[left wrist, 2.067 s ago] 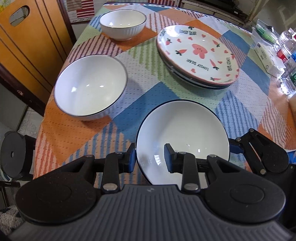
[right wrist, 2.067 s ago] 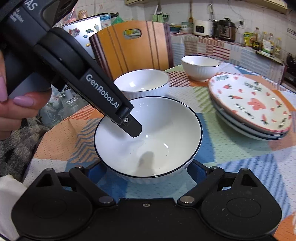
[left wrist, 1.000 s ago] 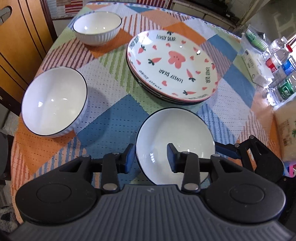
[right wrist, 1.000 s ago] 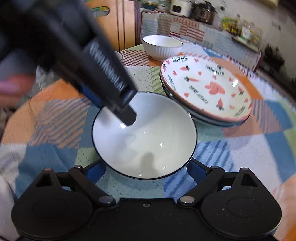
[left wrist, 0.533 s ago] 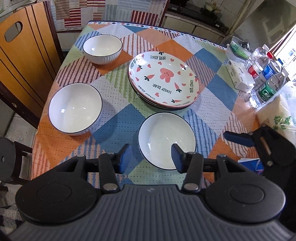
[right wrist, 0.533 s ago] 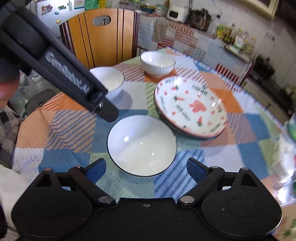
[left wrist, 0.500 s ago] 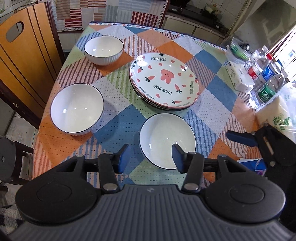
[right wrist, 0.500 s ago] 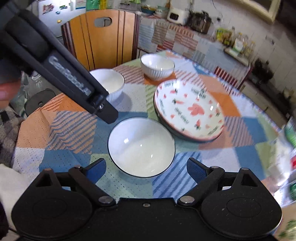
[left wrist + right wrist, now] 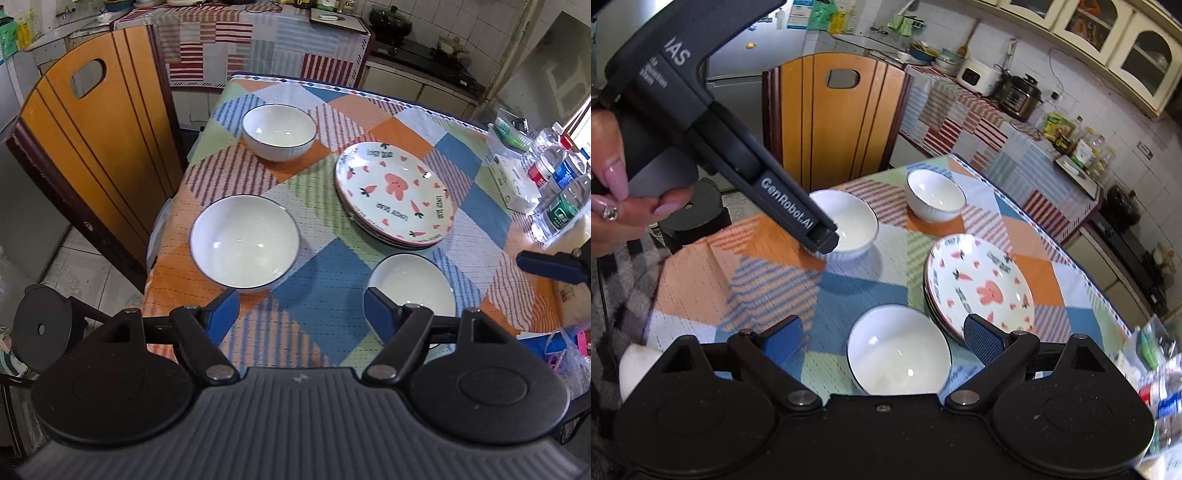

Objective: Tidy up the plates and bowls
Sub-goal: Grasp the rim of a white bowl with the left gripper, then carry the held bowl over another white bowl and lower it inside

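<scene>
Left-wrist view, reading left to right: my left gripper [image 9: 301,314], its jaws just now spreading with nothing between them, hangs above the large bowl [image 9: 244,246], the near bowl [image 9: 412,286] and the stacked plates [image 9: 394,194]. I judge the plates already grouped and the bowls still loose on the tablecloth [image 9: 321,273]. My right gripper [image 9: 882,338] also hangs high, spread and empty.

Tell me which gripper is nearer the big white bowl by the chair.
Left. The left gripper hovers just beside that bowl; the right gripper sits over the nearer bowl, farther off.
</scene>
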